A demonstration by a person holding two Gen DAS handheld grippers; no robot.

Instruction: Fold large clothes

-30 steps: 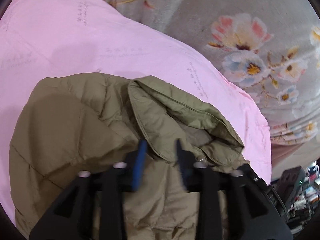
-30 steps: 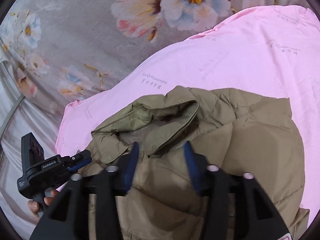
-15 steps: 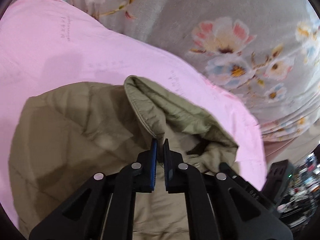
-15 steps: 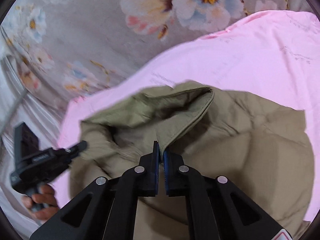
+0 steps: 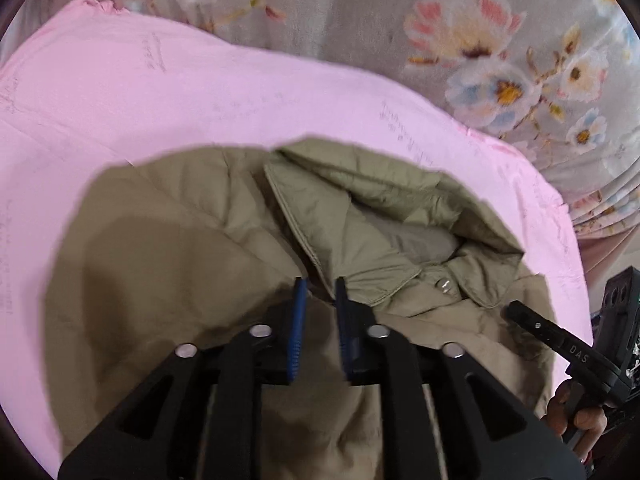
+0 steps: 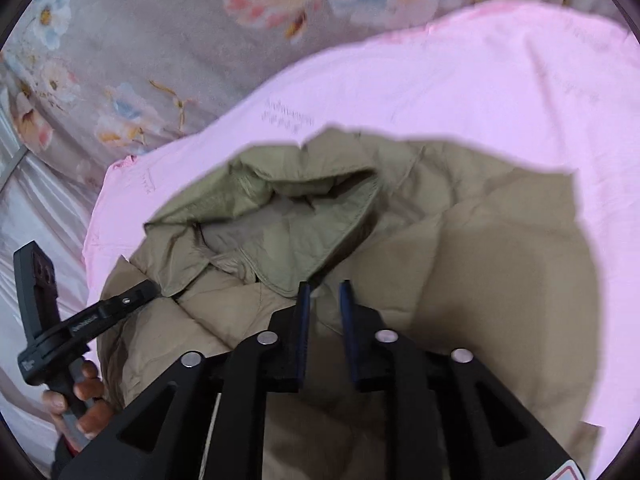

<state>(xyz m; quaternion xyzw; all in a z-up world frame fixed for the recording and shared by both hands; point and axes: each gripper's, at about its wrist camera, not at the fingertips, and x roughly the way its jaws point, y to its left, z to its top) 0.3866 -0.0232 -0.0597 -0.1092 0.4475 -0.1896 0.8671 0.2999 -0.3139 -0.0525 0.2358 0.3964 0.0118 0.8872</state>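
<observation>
An olive quilted jacket [image 5: 168, 248] lies on a pink sheet [image 5: 160, 92], its collar [image 5: 344, 216] open and facing up. In the left wrist view my left gripper [image 5: 319, 290] is open, fingertips just at the collar's lower edge, holding nothing. In the right wrist view the jacket [image 6: 480, 264] and collar [image 6: 304, 216] show again; my right gripper [image 6: 325, 294] is open at the collar's lower corner, empty. The right gripper also shows at the right edge of the left wrist view [image 5: 560, 344], and the left gripper shows at the left of the right wrist view [image 6: 120, 304].
A grey floral bedspread [image 5: 480, 40] lies beyond the pink sheet, also seen in the right wrist view [image 6: 120, 60]. The pink sheet [image 6: 480, 80] extends well past the jacket. The bed's edge and room clutter lie at the far right [image 5: 624, 320].
Both grippers were shut on the collar half a second ago and are now open, having let it go. The collar has settled back on the jacket.
</observation>
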